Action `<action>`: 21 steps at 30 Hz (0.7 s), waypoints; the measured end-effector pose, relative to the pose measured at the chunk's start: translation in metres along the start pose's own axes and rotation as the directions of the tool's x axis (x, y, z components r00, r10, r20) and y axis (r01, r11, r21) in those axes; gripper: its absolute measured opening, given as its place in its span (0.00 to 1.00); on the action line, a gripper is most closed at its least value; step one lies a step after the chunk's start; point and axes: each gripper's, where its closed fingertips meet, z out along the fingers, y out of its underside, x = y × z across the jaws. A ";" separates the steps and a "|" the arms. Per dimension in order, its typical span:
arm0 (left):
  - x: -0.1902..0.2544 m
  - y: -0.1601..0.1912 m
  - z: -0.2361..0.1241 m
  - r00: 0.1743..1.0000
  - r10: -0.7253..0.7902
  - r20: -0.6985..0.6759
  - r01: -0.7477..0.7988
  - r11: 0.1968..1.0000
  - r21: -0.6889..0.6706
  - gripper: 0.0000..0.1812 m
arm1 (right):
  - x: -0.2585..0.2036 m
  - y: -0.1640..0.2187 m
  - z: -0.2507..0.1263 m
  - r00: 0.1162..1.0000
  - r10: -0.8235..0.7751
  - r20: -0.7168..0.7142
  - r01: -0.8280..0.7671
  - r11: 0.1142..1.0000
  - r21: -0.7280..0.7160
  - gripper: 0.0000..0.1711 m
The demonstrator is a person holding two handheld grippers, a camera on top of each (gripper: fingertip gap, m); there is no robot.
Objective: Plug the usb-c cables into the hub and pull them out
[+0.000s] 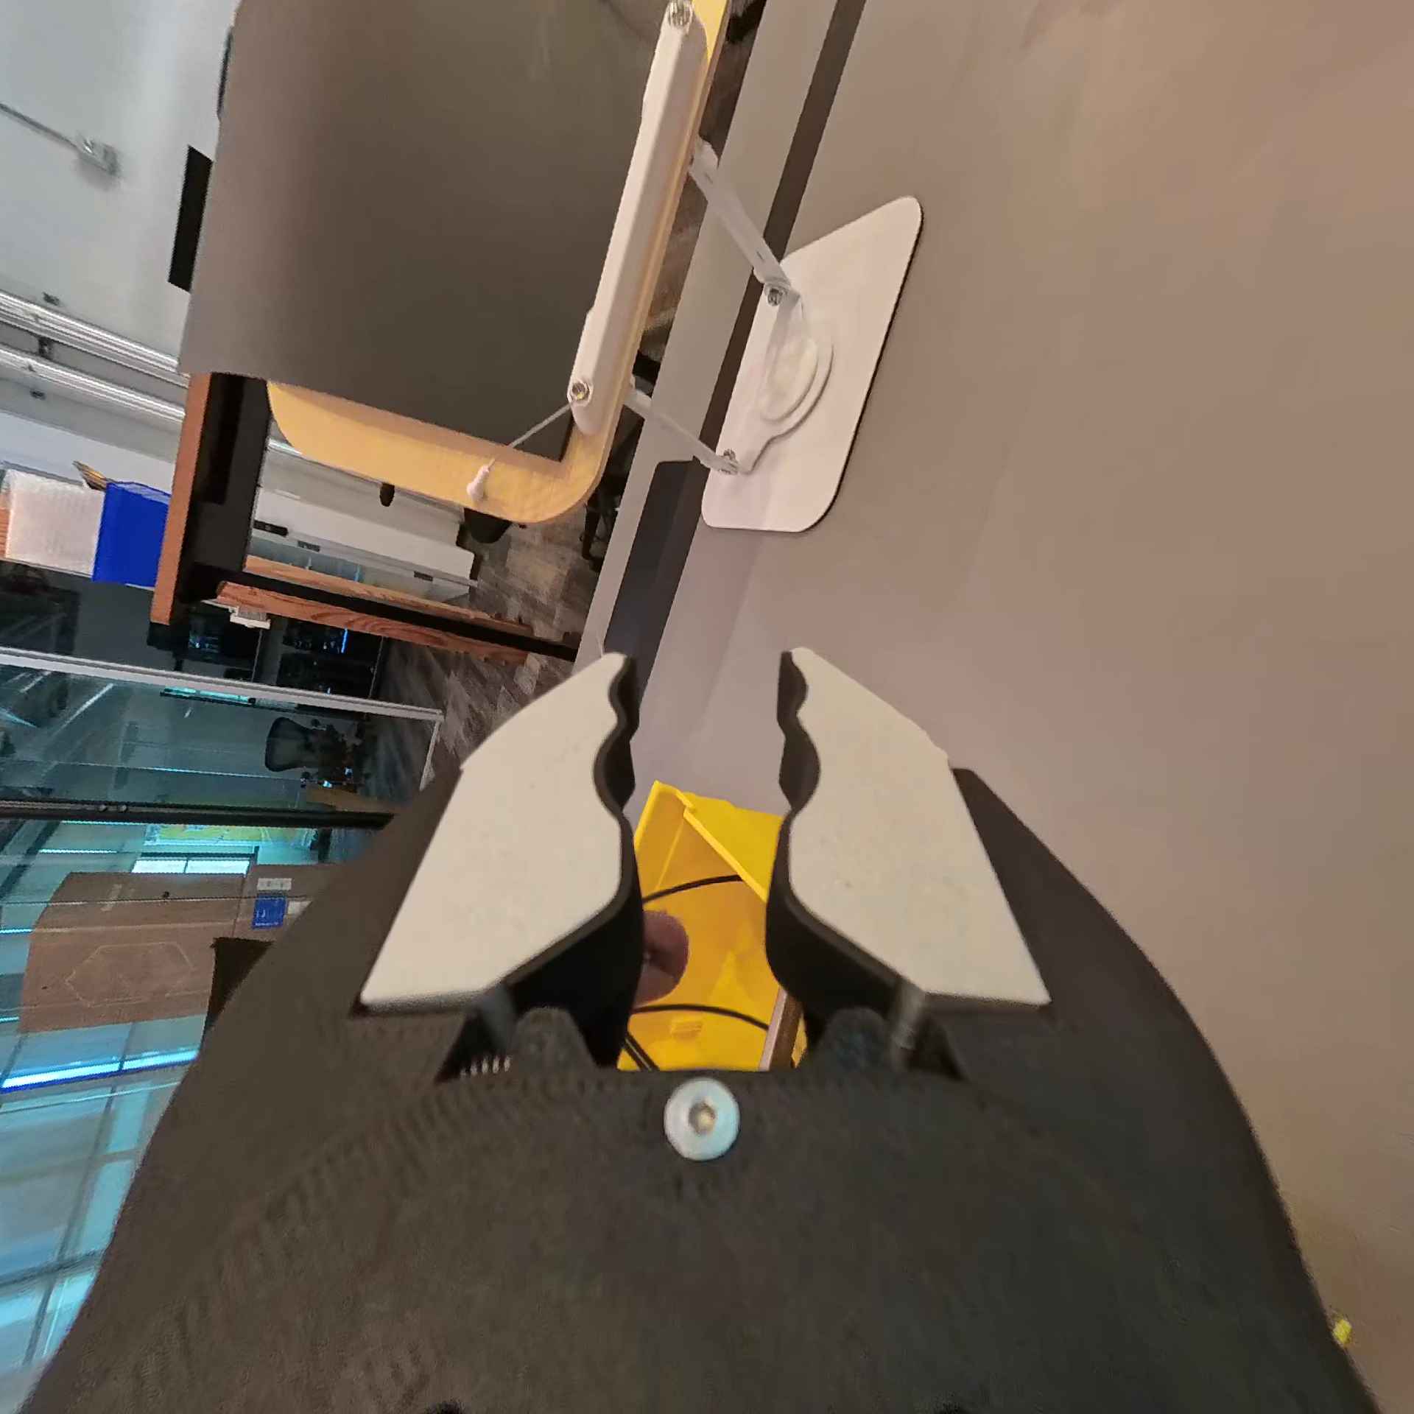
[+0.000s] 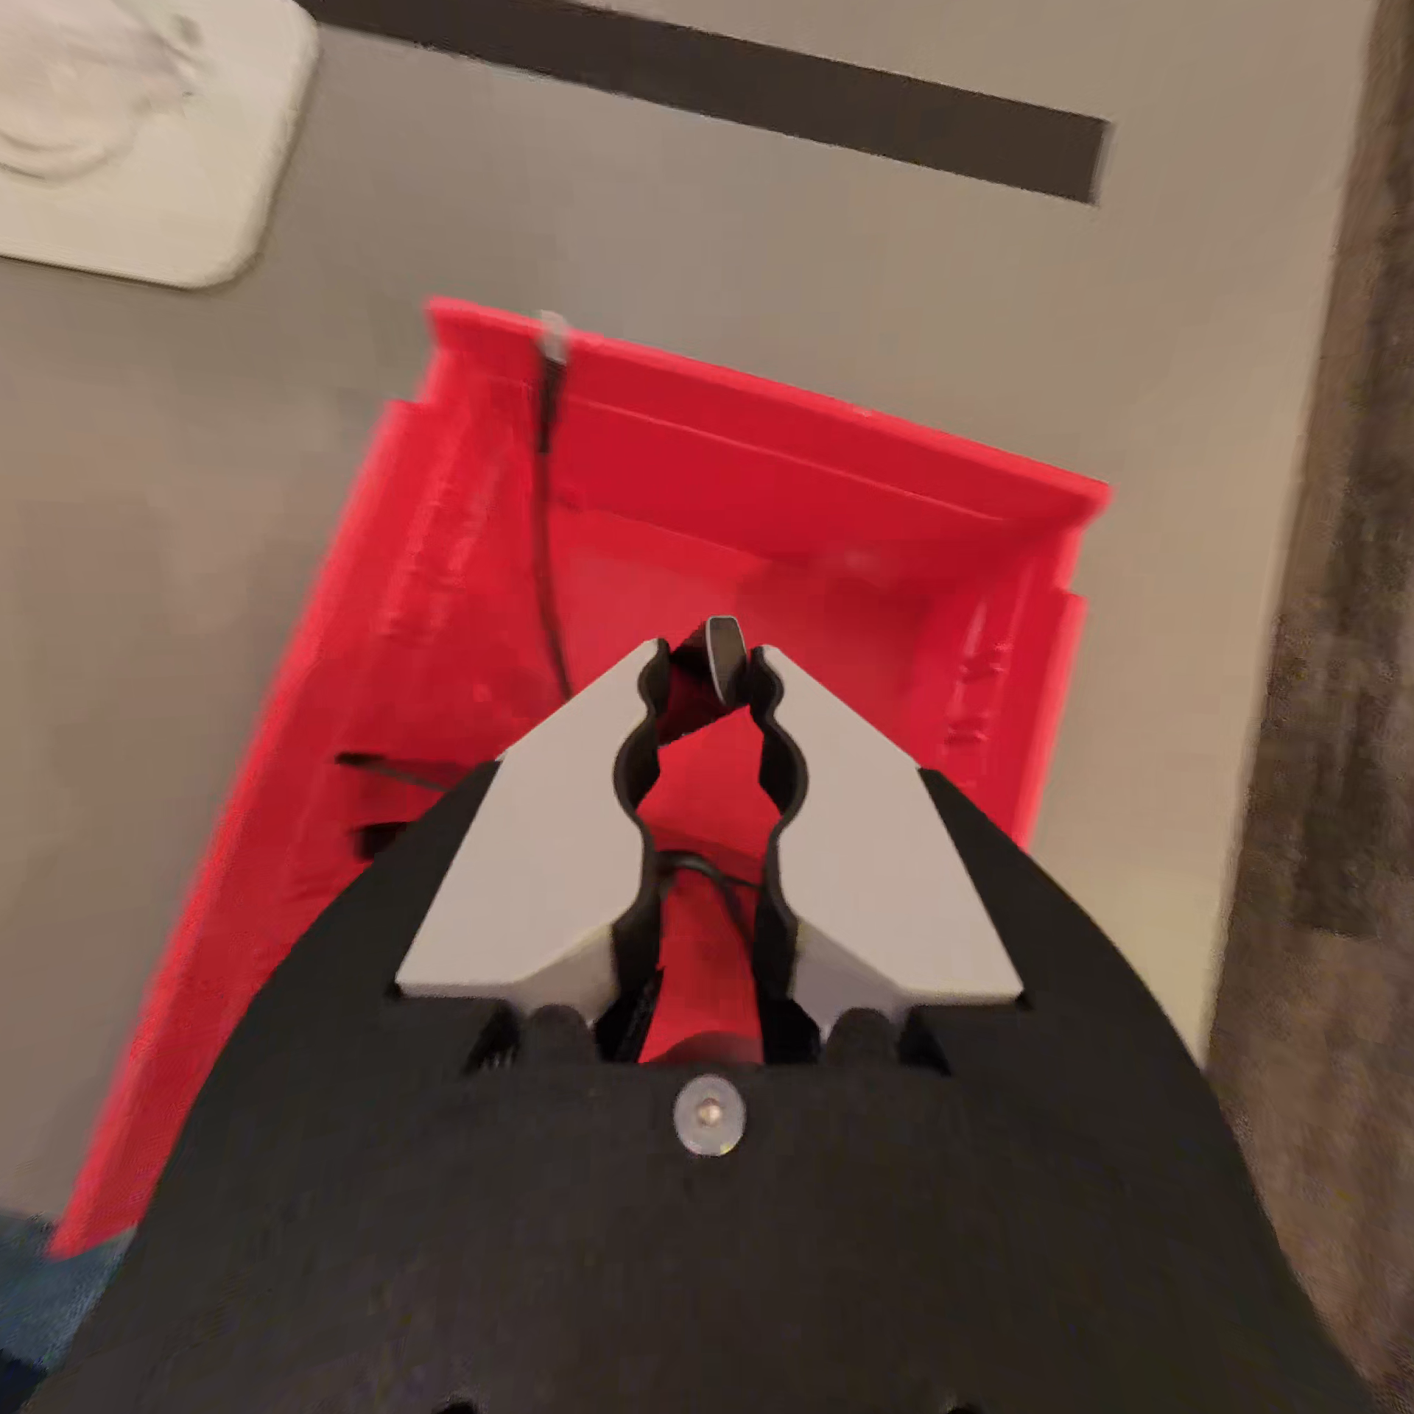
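Observation:
My right gripper point(image 2: 710, 654) is shut on a black usb-c cable plug with a silver tip point(image 2: 723, 639), held above the inside of a red bin point(image 2: 803, 474). The held cable runs back between the fingers. A second black cable point(image 2: 547, 459) hangs over the red bin's far rim, its silver plug on the rim. My left gripper point(image 1: 705, 673) is open and empty, rolled onto its side above the grey table point(image 1: 1109, 459). Behind its fingers is a yellow bin point(image 1: 689, 842) with a black cable point(image 1: 689, 882) in it. No hub shows in either view.
A white stand base plate point(image 1: 811, 367) sits on the table and carries a board on white struts point(image 1: 635, 229); it also shows in the right wrist view point(image 2: 130, 138). A dark strip point(image 2: 727, 99) crosses the table beyond the red bin. Carpet point(image 2: 1339, 535) lies past the table's right edge.

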 end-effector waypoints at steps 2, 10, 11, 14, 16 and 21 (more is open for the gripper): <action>-0.002 0.008 0.001 1.000 -0.002 -0.004 0.002 1.000 -0.025 0.19 | 0.022 0.005 0.005 0.992 -0.050 -0.118 0.043 0.997 -0.061 0.26; -0.026 0.055 0.000 0.998 -0.054 0.025 0.057 0.989 -0.133 0.22 | 0.020 -0.028 -0.033 0.931 -0.194 -0.309 0.213 0.977 0.027 0.32; -0.031 0.063 -0.001 0.997 -0.067 0.033 0.071 0.986 -0.149 0.22 | 0.005 -0.036 -0.041 0.926 -0.221 -0.307 0.253 0.965 0.065 0.32; -0.048 0.093 -0.005 0.993 -0.089 0.077 0.104 0.972 -0.210 0.23 | -0.050 -0.052 -0.068 0.901 -0.314 -0.299 0.372 0.915 0.159 0.30; -0.056 0.115 -0.008 0.989 -0.104 0.102 0.126 0.961 -0.245 0.24 | -0.090 -0.058 -0.084 0.879 -0.372 -0.298 0.442 0.871 0.215 0.29; -0.062 0.165 -0.008 0.984 -0.137 0.116 0.169 0.926 -0.338 0.26 | -0.192 -0.058 -0.100 0.846 -0.480 -0.233 0.533 0.767 0.357 0.20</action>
